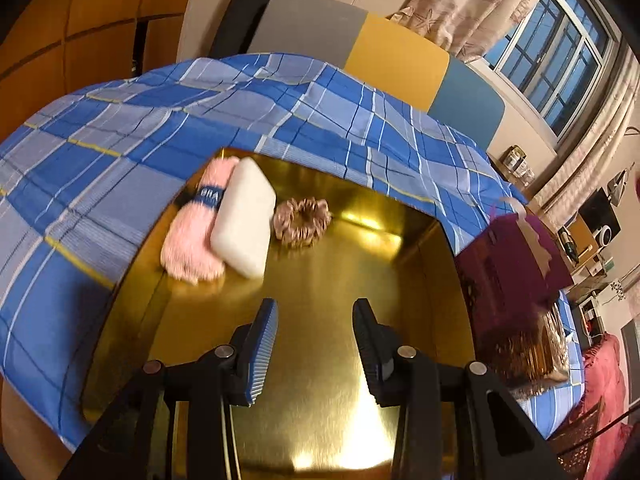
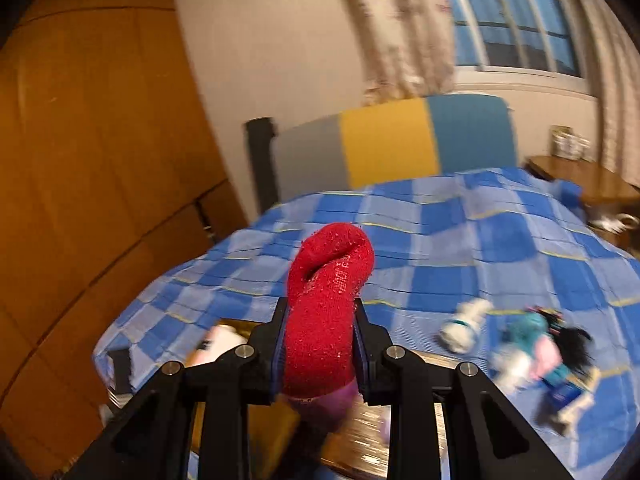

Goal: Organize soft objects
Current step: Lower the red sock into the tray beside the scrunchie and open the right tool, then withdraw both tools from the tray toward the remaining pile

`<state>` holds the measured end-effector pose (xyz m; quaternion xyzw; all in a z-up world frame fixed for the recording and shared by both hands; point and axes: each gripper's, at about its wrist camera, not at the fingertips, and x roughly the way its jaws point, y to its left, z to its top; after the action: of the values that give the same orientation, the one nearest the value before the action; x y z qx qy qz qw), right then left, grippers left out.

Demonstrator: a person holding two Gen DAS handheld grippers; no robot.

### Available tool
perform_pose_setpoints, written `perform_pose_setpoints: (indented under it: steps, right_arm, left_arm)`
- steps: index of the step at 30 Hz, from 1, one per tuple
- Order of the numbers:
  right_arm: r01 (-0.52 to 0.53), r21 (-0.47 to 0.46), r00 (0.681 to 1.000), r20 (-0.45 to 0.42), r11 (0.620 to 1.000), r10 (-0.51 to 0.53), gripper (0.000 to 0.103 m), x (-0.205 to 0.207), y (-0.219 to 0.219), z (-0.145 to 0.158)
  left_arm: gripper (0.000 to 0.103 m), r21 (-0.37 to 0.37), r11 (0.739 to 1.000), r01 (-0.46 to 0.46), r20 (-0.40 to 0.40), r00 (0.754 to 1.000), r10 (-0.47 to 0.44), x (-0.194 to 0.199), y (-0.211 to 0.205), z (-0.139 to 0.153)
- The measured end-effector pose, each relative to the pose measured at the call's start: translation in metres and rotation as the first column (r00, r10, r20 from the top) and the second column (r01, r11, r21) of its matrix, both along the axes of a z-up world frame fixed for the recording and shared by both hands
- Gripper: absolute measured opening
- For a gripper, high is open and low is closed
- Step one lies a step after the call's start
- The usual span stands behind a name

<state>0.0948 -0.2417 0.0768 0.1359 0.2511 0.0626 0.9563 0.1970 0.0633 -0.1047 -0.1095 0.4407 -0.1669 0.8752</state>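
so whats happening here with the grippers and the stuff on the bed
A person with a gripper in each hand is sorting soft things on a bed with a blue plaid cover. The right gripper is shut on a red sock, held up above the bed. The left gripper is open and empty over a gold tray, which already holds a pink fluffy item, a white pad and a brown scrunchie.

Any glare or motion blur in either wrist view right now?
Left wrist: strong glare on the gold tray, items there mostly sharp. Right wrist: background and loose toys smeared by motion blur; the red sock in the right gripper stays crisp.
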Motion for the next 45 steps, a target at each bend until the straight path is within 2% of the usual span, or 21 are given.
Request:
perform_pose_setpoints:
  steps: [5,9,15,17,21,24,27,28,29,30,35,39,42,45]
  right_arm:
    - [-0.133,-0.030,0.990,-0.061,0.991,0.131,0.028,0.038,0.067,-0.014]
    - [-0.196,-0.061,0.965,-0.190,0.979,0.181,0.028,0.080,0.118,-0.059]
    - [-0.200,-0.117,0.914,-0.379,0.973,0.142,0.028,0.133,0.158,-0.134]
    - [-0.191,-0.128,0.904,-0.408,0.973,0.124,0.028,0.146,0.160,-0.151]
    - [-0.154,-0.121,0.884,-0.460,0.981,0.082,0.028,0.169,0.159,-0.176]
    - [-0.138,-0.139,0.878,-0.475,0.981,0.057,0.030,0.181,0.159,-0.183]
    - [-0.129,-0.158,0.878,-0.477,0.979,0.038,0.043,0.190,0.160,-0.188]
    - [-0.130,-0.161,0.879,-0.475,0.978,0.039,0.056,0.191,0.162,-0.188]
    - [-0.123,-0.181,0.883,-0.469,0.976,0.025,0.063,0.191,0.163,-0.188]
    - [-0.112,-0.203,0.887,-0.461,0.973,0.006,0.065,0.189,0.163,-0.186]
    - [-0.118,-0.186,0.910,-0.414,0.975,0.031,0.068,0.170,0.169,-0.165]
    - [-0.144,-0.126,0.929,-0.359,0.982,0.090,0.075,0.141,0.175,-0.140]
    - [-0.160,-0.116,0.939,-0.324,0.980,0.114,0.075,0.120,0.176,-0.122]
    - [-0.150,-0.134,0.959,-0.260,0.980,0.112,0.080,0.097,0.172,-0.098]
  left_arm:
    - [0.039,-0.018,1.000,-0.009,-0.004,1.000,0.009,-0.012,0.007,-0.001]
    - [0.039,-0.023,0.999,-0.036,0.000,0.999,0.036,-0.020,0.016,-0.001]
    - [0.039,-0.032,0.997,-0.074,-0.010,0.997,0.074,-0.026,0.036,-0.006]
    - [0.039,-0.041,0.996,-0.085,-0.018,0.996,0.084,-0.028,0.043,-0.008]
    - [0.039,-0.052,0.994,-0.094,-0.026,0.995,0.093,-0.030,0.052,-0.009]
    - [0.039,-0.063,0.993,-0.096,-0.033,0.995,0.094,-0.031,0.055,-0.010]
    - [0.039,-0.068,0.993,-0.096,-0.036,0.995,0.094,-0.031,0.056,-0.010]
    - [0.039,-0.070,0.993,-0.096,-0.036,0.995,0.094,-0.031,0.056,-0.010]
    - [0.039,-0.070,0.993,-0.097,-0.036,0.995,0.094,-0.032,0.056,-0.010]
    - [0.039,-0.070,0.993,-0.097,-0.035,0.995,0.095,-0.032,0.056,-0.010]
    - [0.039,-0.069,0.992,-0.102,-0.043,0.994,0.100,-0.032,0.054,-0.010]
    - [0.039,-0.074,0.993,-0.092,-0.060,0.994,0.087,-0.034,0.048,-0.014]
    - [0.039,-0.066,0.995,-0.078,-0.062,0.995,0.074,-0.037,0.042,-0.014]
    - [0.039,-0.063,0.996,-0.056,-0.063,0.997,0.052,-0.041,0.033,-0.013]
